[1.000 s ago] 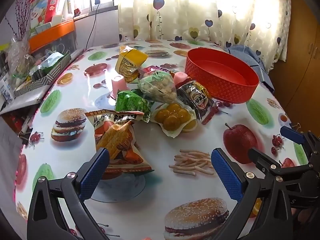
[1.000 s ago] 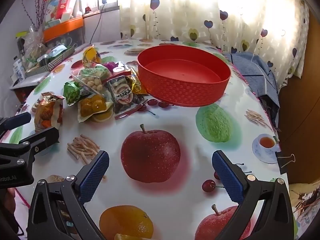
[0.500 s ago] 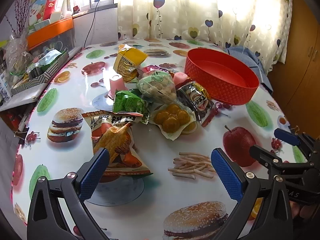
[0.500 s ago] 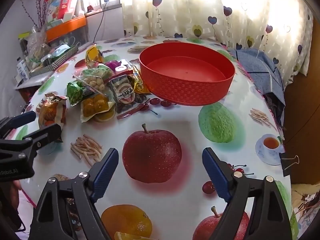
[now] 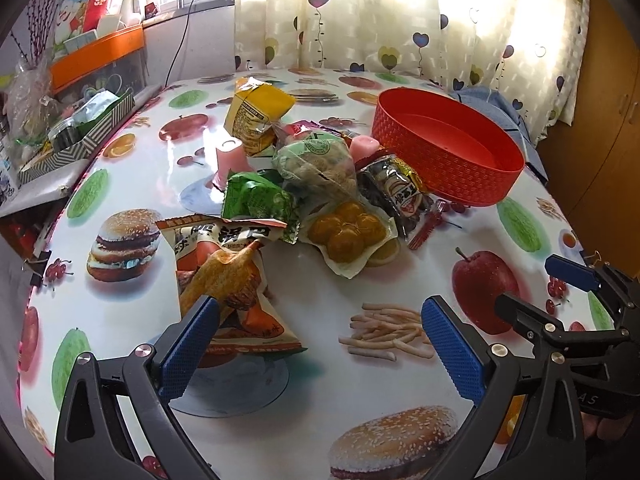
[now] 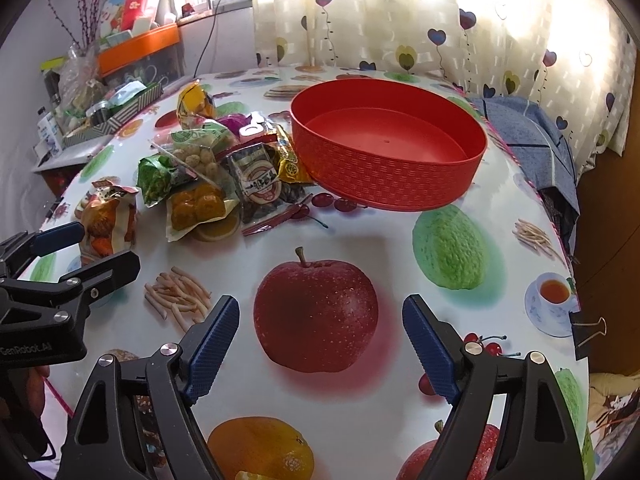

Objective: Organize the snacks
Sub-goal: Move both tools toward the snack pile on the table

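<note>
A: Two hand-held grippers are in view. The left hand-held gripper (image 5: 316, 336) hangs low over the near part of the tabletop (image 5: 132, 184), jaws wide apart and holding nothing; one blue pad (image 5: 188, 344) sits in front of the near end of the orange snack bag (image 5: 236, 288), though I cannot tell if it touches.

B: And the other one?

A: The right hand-held gripper (image 6: 320, 344) is also spread apart and empty, hovering above a printed red apple near the front edge of the tabletop.

B: Where are the snacks?

A: Piled toward the middle of the tabletop, beside the red basket (image 6: 396, 180). The orange snack bag lies nearest the front edge. Behind it is a green packet (image 5: 256, 200), then a clear pack of round golden cakes (image 5: 348, 236), a clear bag of pale nuts (image 5: 316, 164) on top of the heap, and a dark packet with a round label (image 5: 400, 196) whose far end is close against the basket wall. A yellow bag (image 5: 256, 116) stands at the far side of the pile, with a pink cup (image 5: 230, 160) just in front of it.

B: Anything in the basket?

A: Only its bare red floor shows. It sits toward the right edge of the tabletop, with a heart-patterned curtain (image 6: 400, 20) behind.
</note>
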The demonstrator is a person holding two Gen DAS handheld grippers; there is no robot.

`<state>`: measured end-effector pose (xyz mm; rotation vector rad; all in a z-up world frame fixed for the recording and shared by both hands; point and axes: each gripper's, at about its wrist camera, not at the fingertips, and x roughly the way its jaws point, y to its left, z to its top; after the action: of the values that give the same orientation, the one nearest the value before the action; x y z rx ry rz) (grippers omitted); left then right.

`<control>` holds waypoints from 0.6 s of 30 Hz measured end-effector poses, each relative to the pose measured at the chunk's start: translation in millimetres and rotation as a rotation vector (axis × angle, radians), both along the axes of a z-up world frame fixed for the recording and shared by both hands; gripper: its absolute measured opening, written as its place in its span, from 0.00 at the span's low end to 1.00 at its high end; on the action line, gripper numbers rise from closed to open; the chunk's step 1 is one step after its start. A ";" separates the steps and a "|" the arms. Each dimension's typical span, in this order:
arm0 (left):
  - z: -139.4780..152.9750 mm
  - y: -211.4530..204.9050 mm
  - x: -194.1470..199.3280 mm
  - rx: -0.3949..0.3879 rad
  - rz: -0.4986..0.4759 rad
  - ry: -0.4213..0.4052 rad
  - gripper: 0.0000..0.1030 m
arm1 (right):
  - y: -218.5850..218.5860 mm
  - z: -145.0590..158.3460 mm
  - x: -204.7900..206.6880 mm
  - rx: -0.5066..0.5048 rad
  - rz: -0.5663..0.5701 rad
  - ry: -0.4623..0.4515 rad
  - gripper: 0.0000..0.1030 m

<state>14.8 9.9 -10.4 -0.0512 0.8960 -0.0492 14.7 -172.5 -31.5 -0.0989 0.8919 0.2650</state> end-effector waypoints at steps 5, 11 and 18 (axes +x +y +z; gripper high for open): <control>-1.9 4.8 -0.8 -0.011 0.003 0.005 0.96 | 2.6 -0.8 1.1 -0.005 0.009 0.004 0.82; -3.1 8.5 -1.2 -0.025 0.008 0.005 0.96 | 3.7 -2.4 0.7 0.000 0.006 0.012 0.82; -5.5 11.2 -3.9 -0.037 0.006 -0.017 0.96 | 6.5 -4.6 0.7 -0.004 0.011 0.016 0.82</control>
<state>10.9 21.1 -15.9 -0.0879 0.8779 -0.0608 15.4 -165.9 -36.1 -0.1058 0.9081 0.2743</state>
